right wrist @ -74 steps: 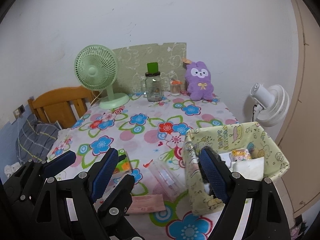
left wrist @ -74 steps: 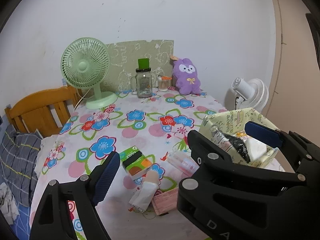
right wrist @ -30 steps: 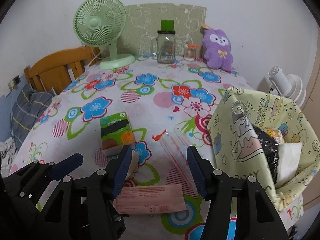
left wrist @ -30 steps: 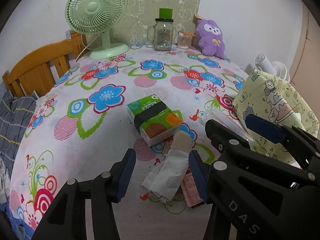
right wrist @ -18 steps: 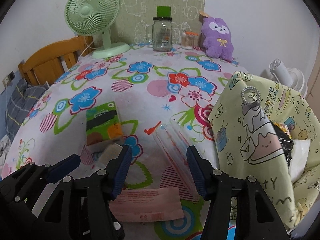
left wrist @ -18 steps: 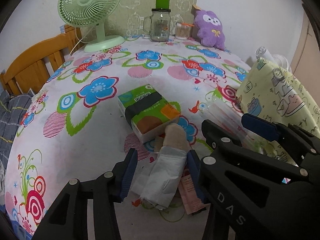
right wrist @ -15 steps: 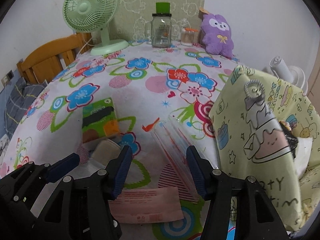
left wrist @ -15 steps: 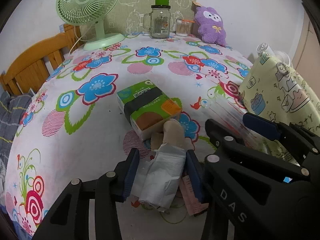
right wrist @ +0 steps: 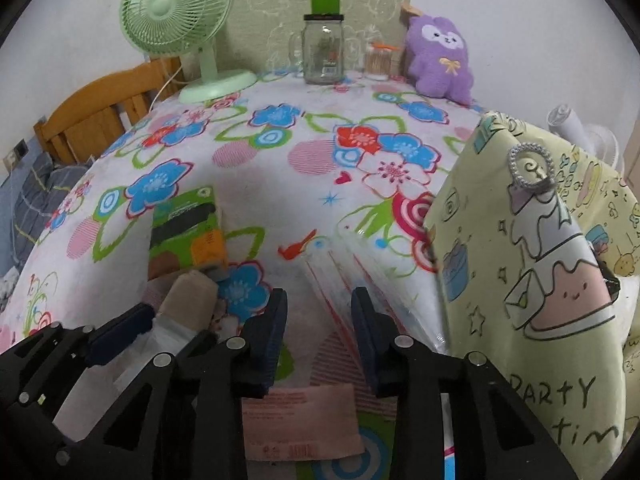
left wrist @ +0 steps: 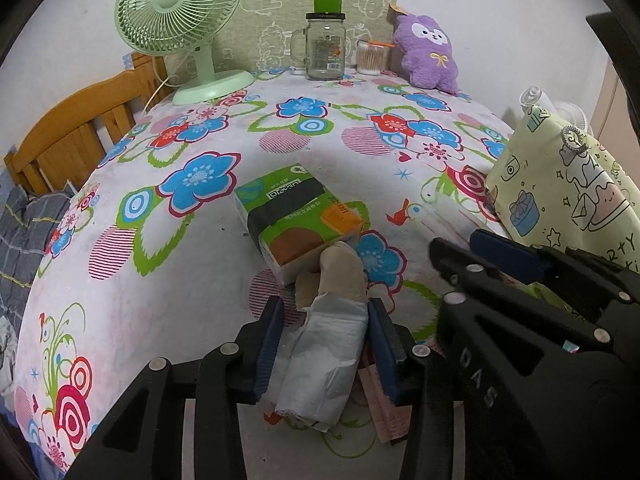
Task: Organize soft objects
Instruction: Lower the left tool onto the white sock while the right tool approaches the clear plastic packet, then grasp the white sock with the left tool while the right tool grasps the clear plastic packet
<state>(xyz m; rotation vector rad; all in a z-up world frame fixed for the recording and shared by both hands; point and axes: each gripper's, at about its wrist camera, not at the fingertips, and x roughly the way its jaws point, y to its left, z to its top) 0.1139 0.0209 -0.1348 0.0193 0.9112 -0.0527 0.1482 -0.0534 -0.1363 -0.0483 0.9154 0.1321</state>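
Our left tool (left wrist: 325,334) pinches a white packet (left wrist: 325,360); a tissue pack (left wrist: 298,220) lies just ahead. Our right tool (right wrist: 318,322), spread, hovers over the floral table (right wrist: 256,184), yellow bag (right wrist: 532,280) beside.

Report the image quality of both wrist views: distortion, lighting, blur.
Left wrist view: strong fisheye bowing curves the floral tablecloth; dark vignette in the corners; even, soft indoor light; the white plastic-wrapped roll between the left gripper pads is sharp. Right wrist view: same barrel distortion; the clear plastic sleeve ahead of the right gripper shows faint glare; no clear motion blur.
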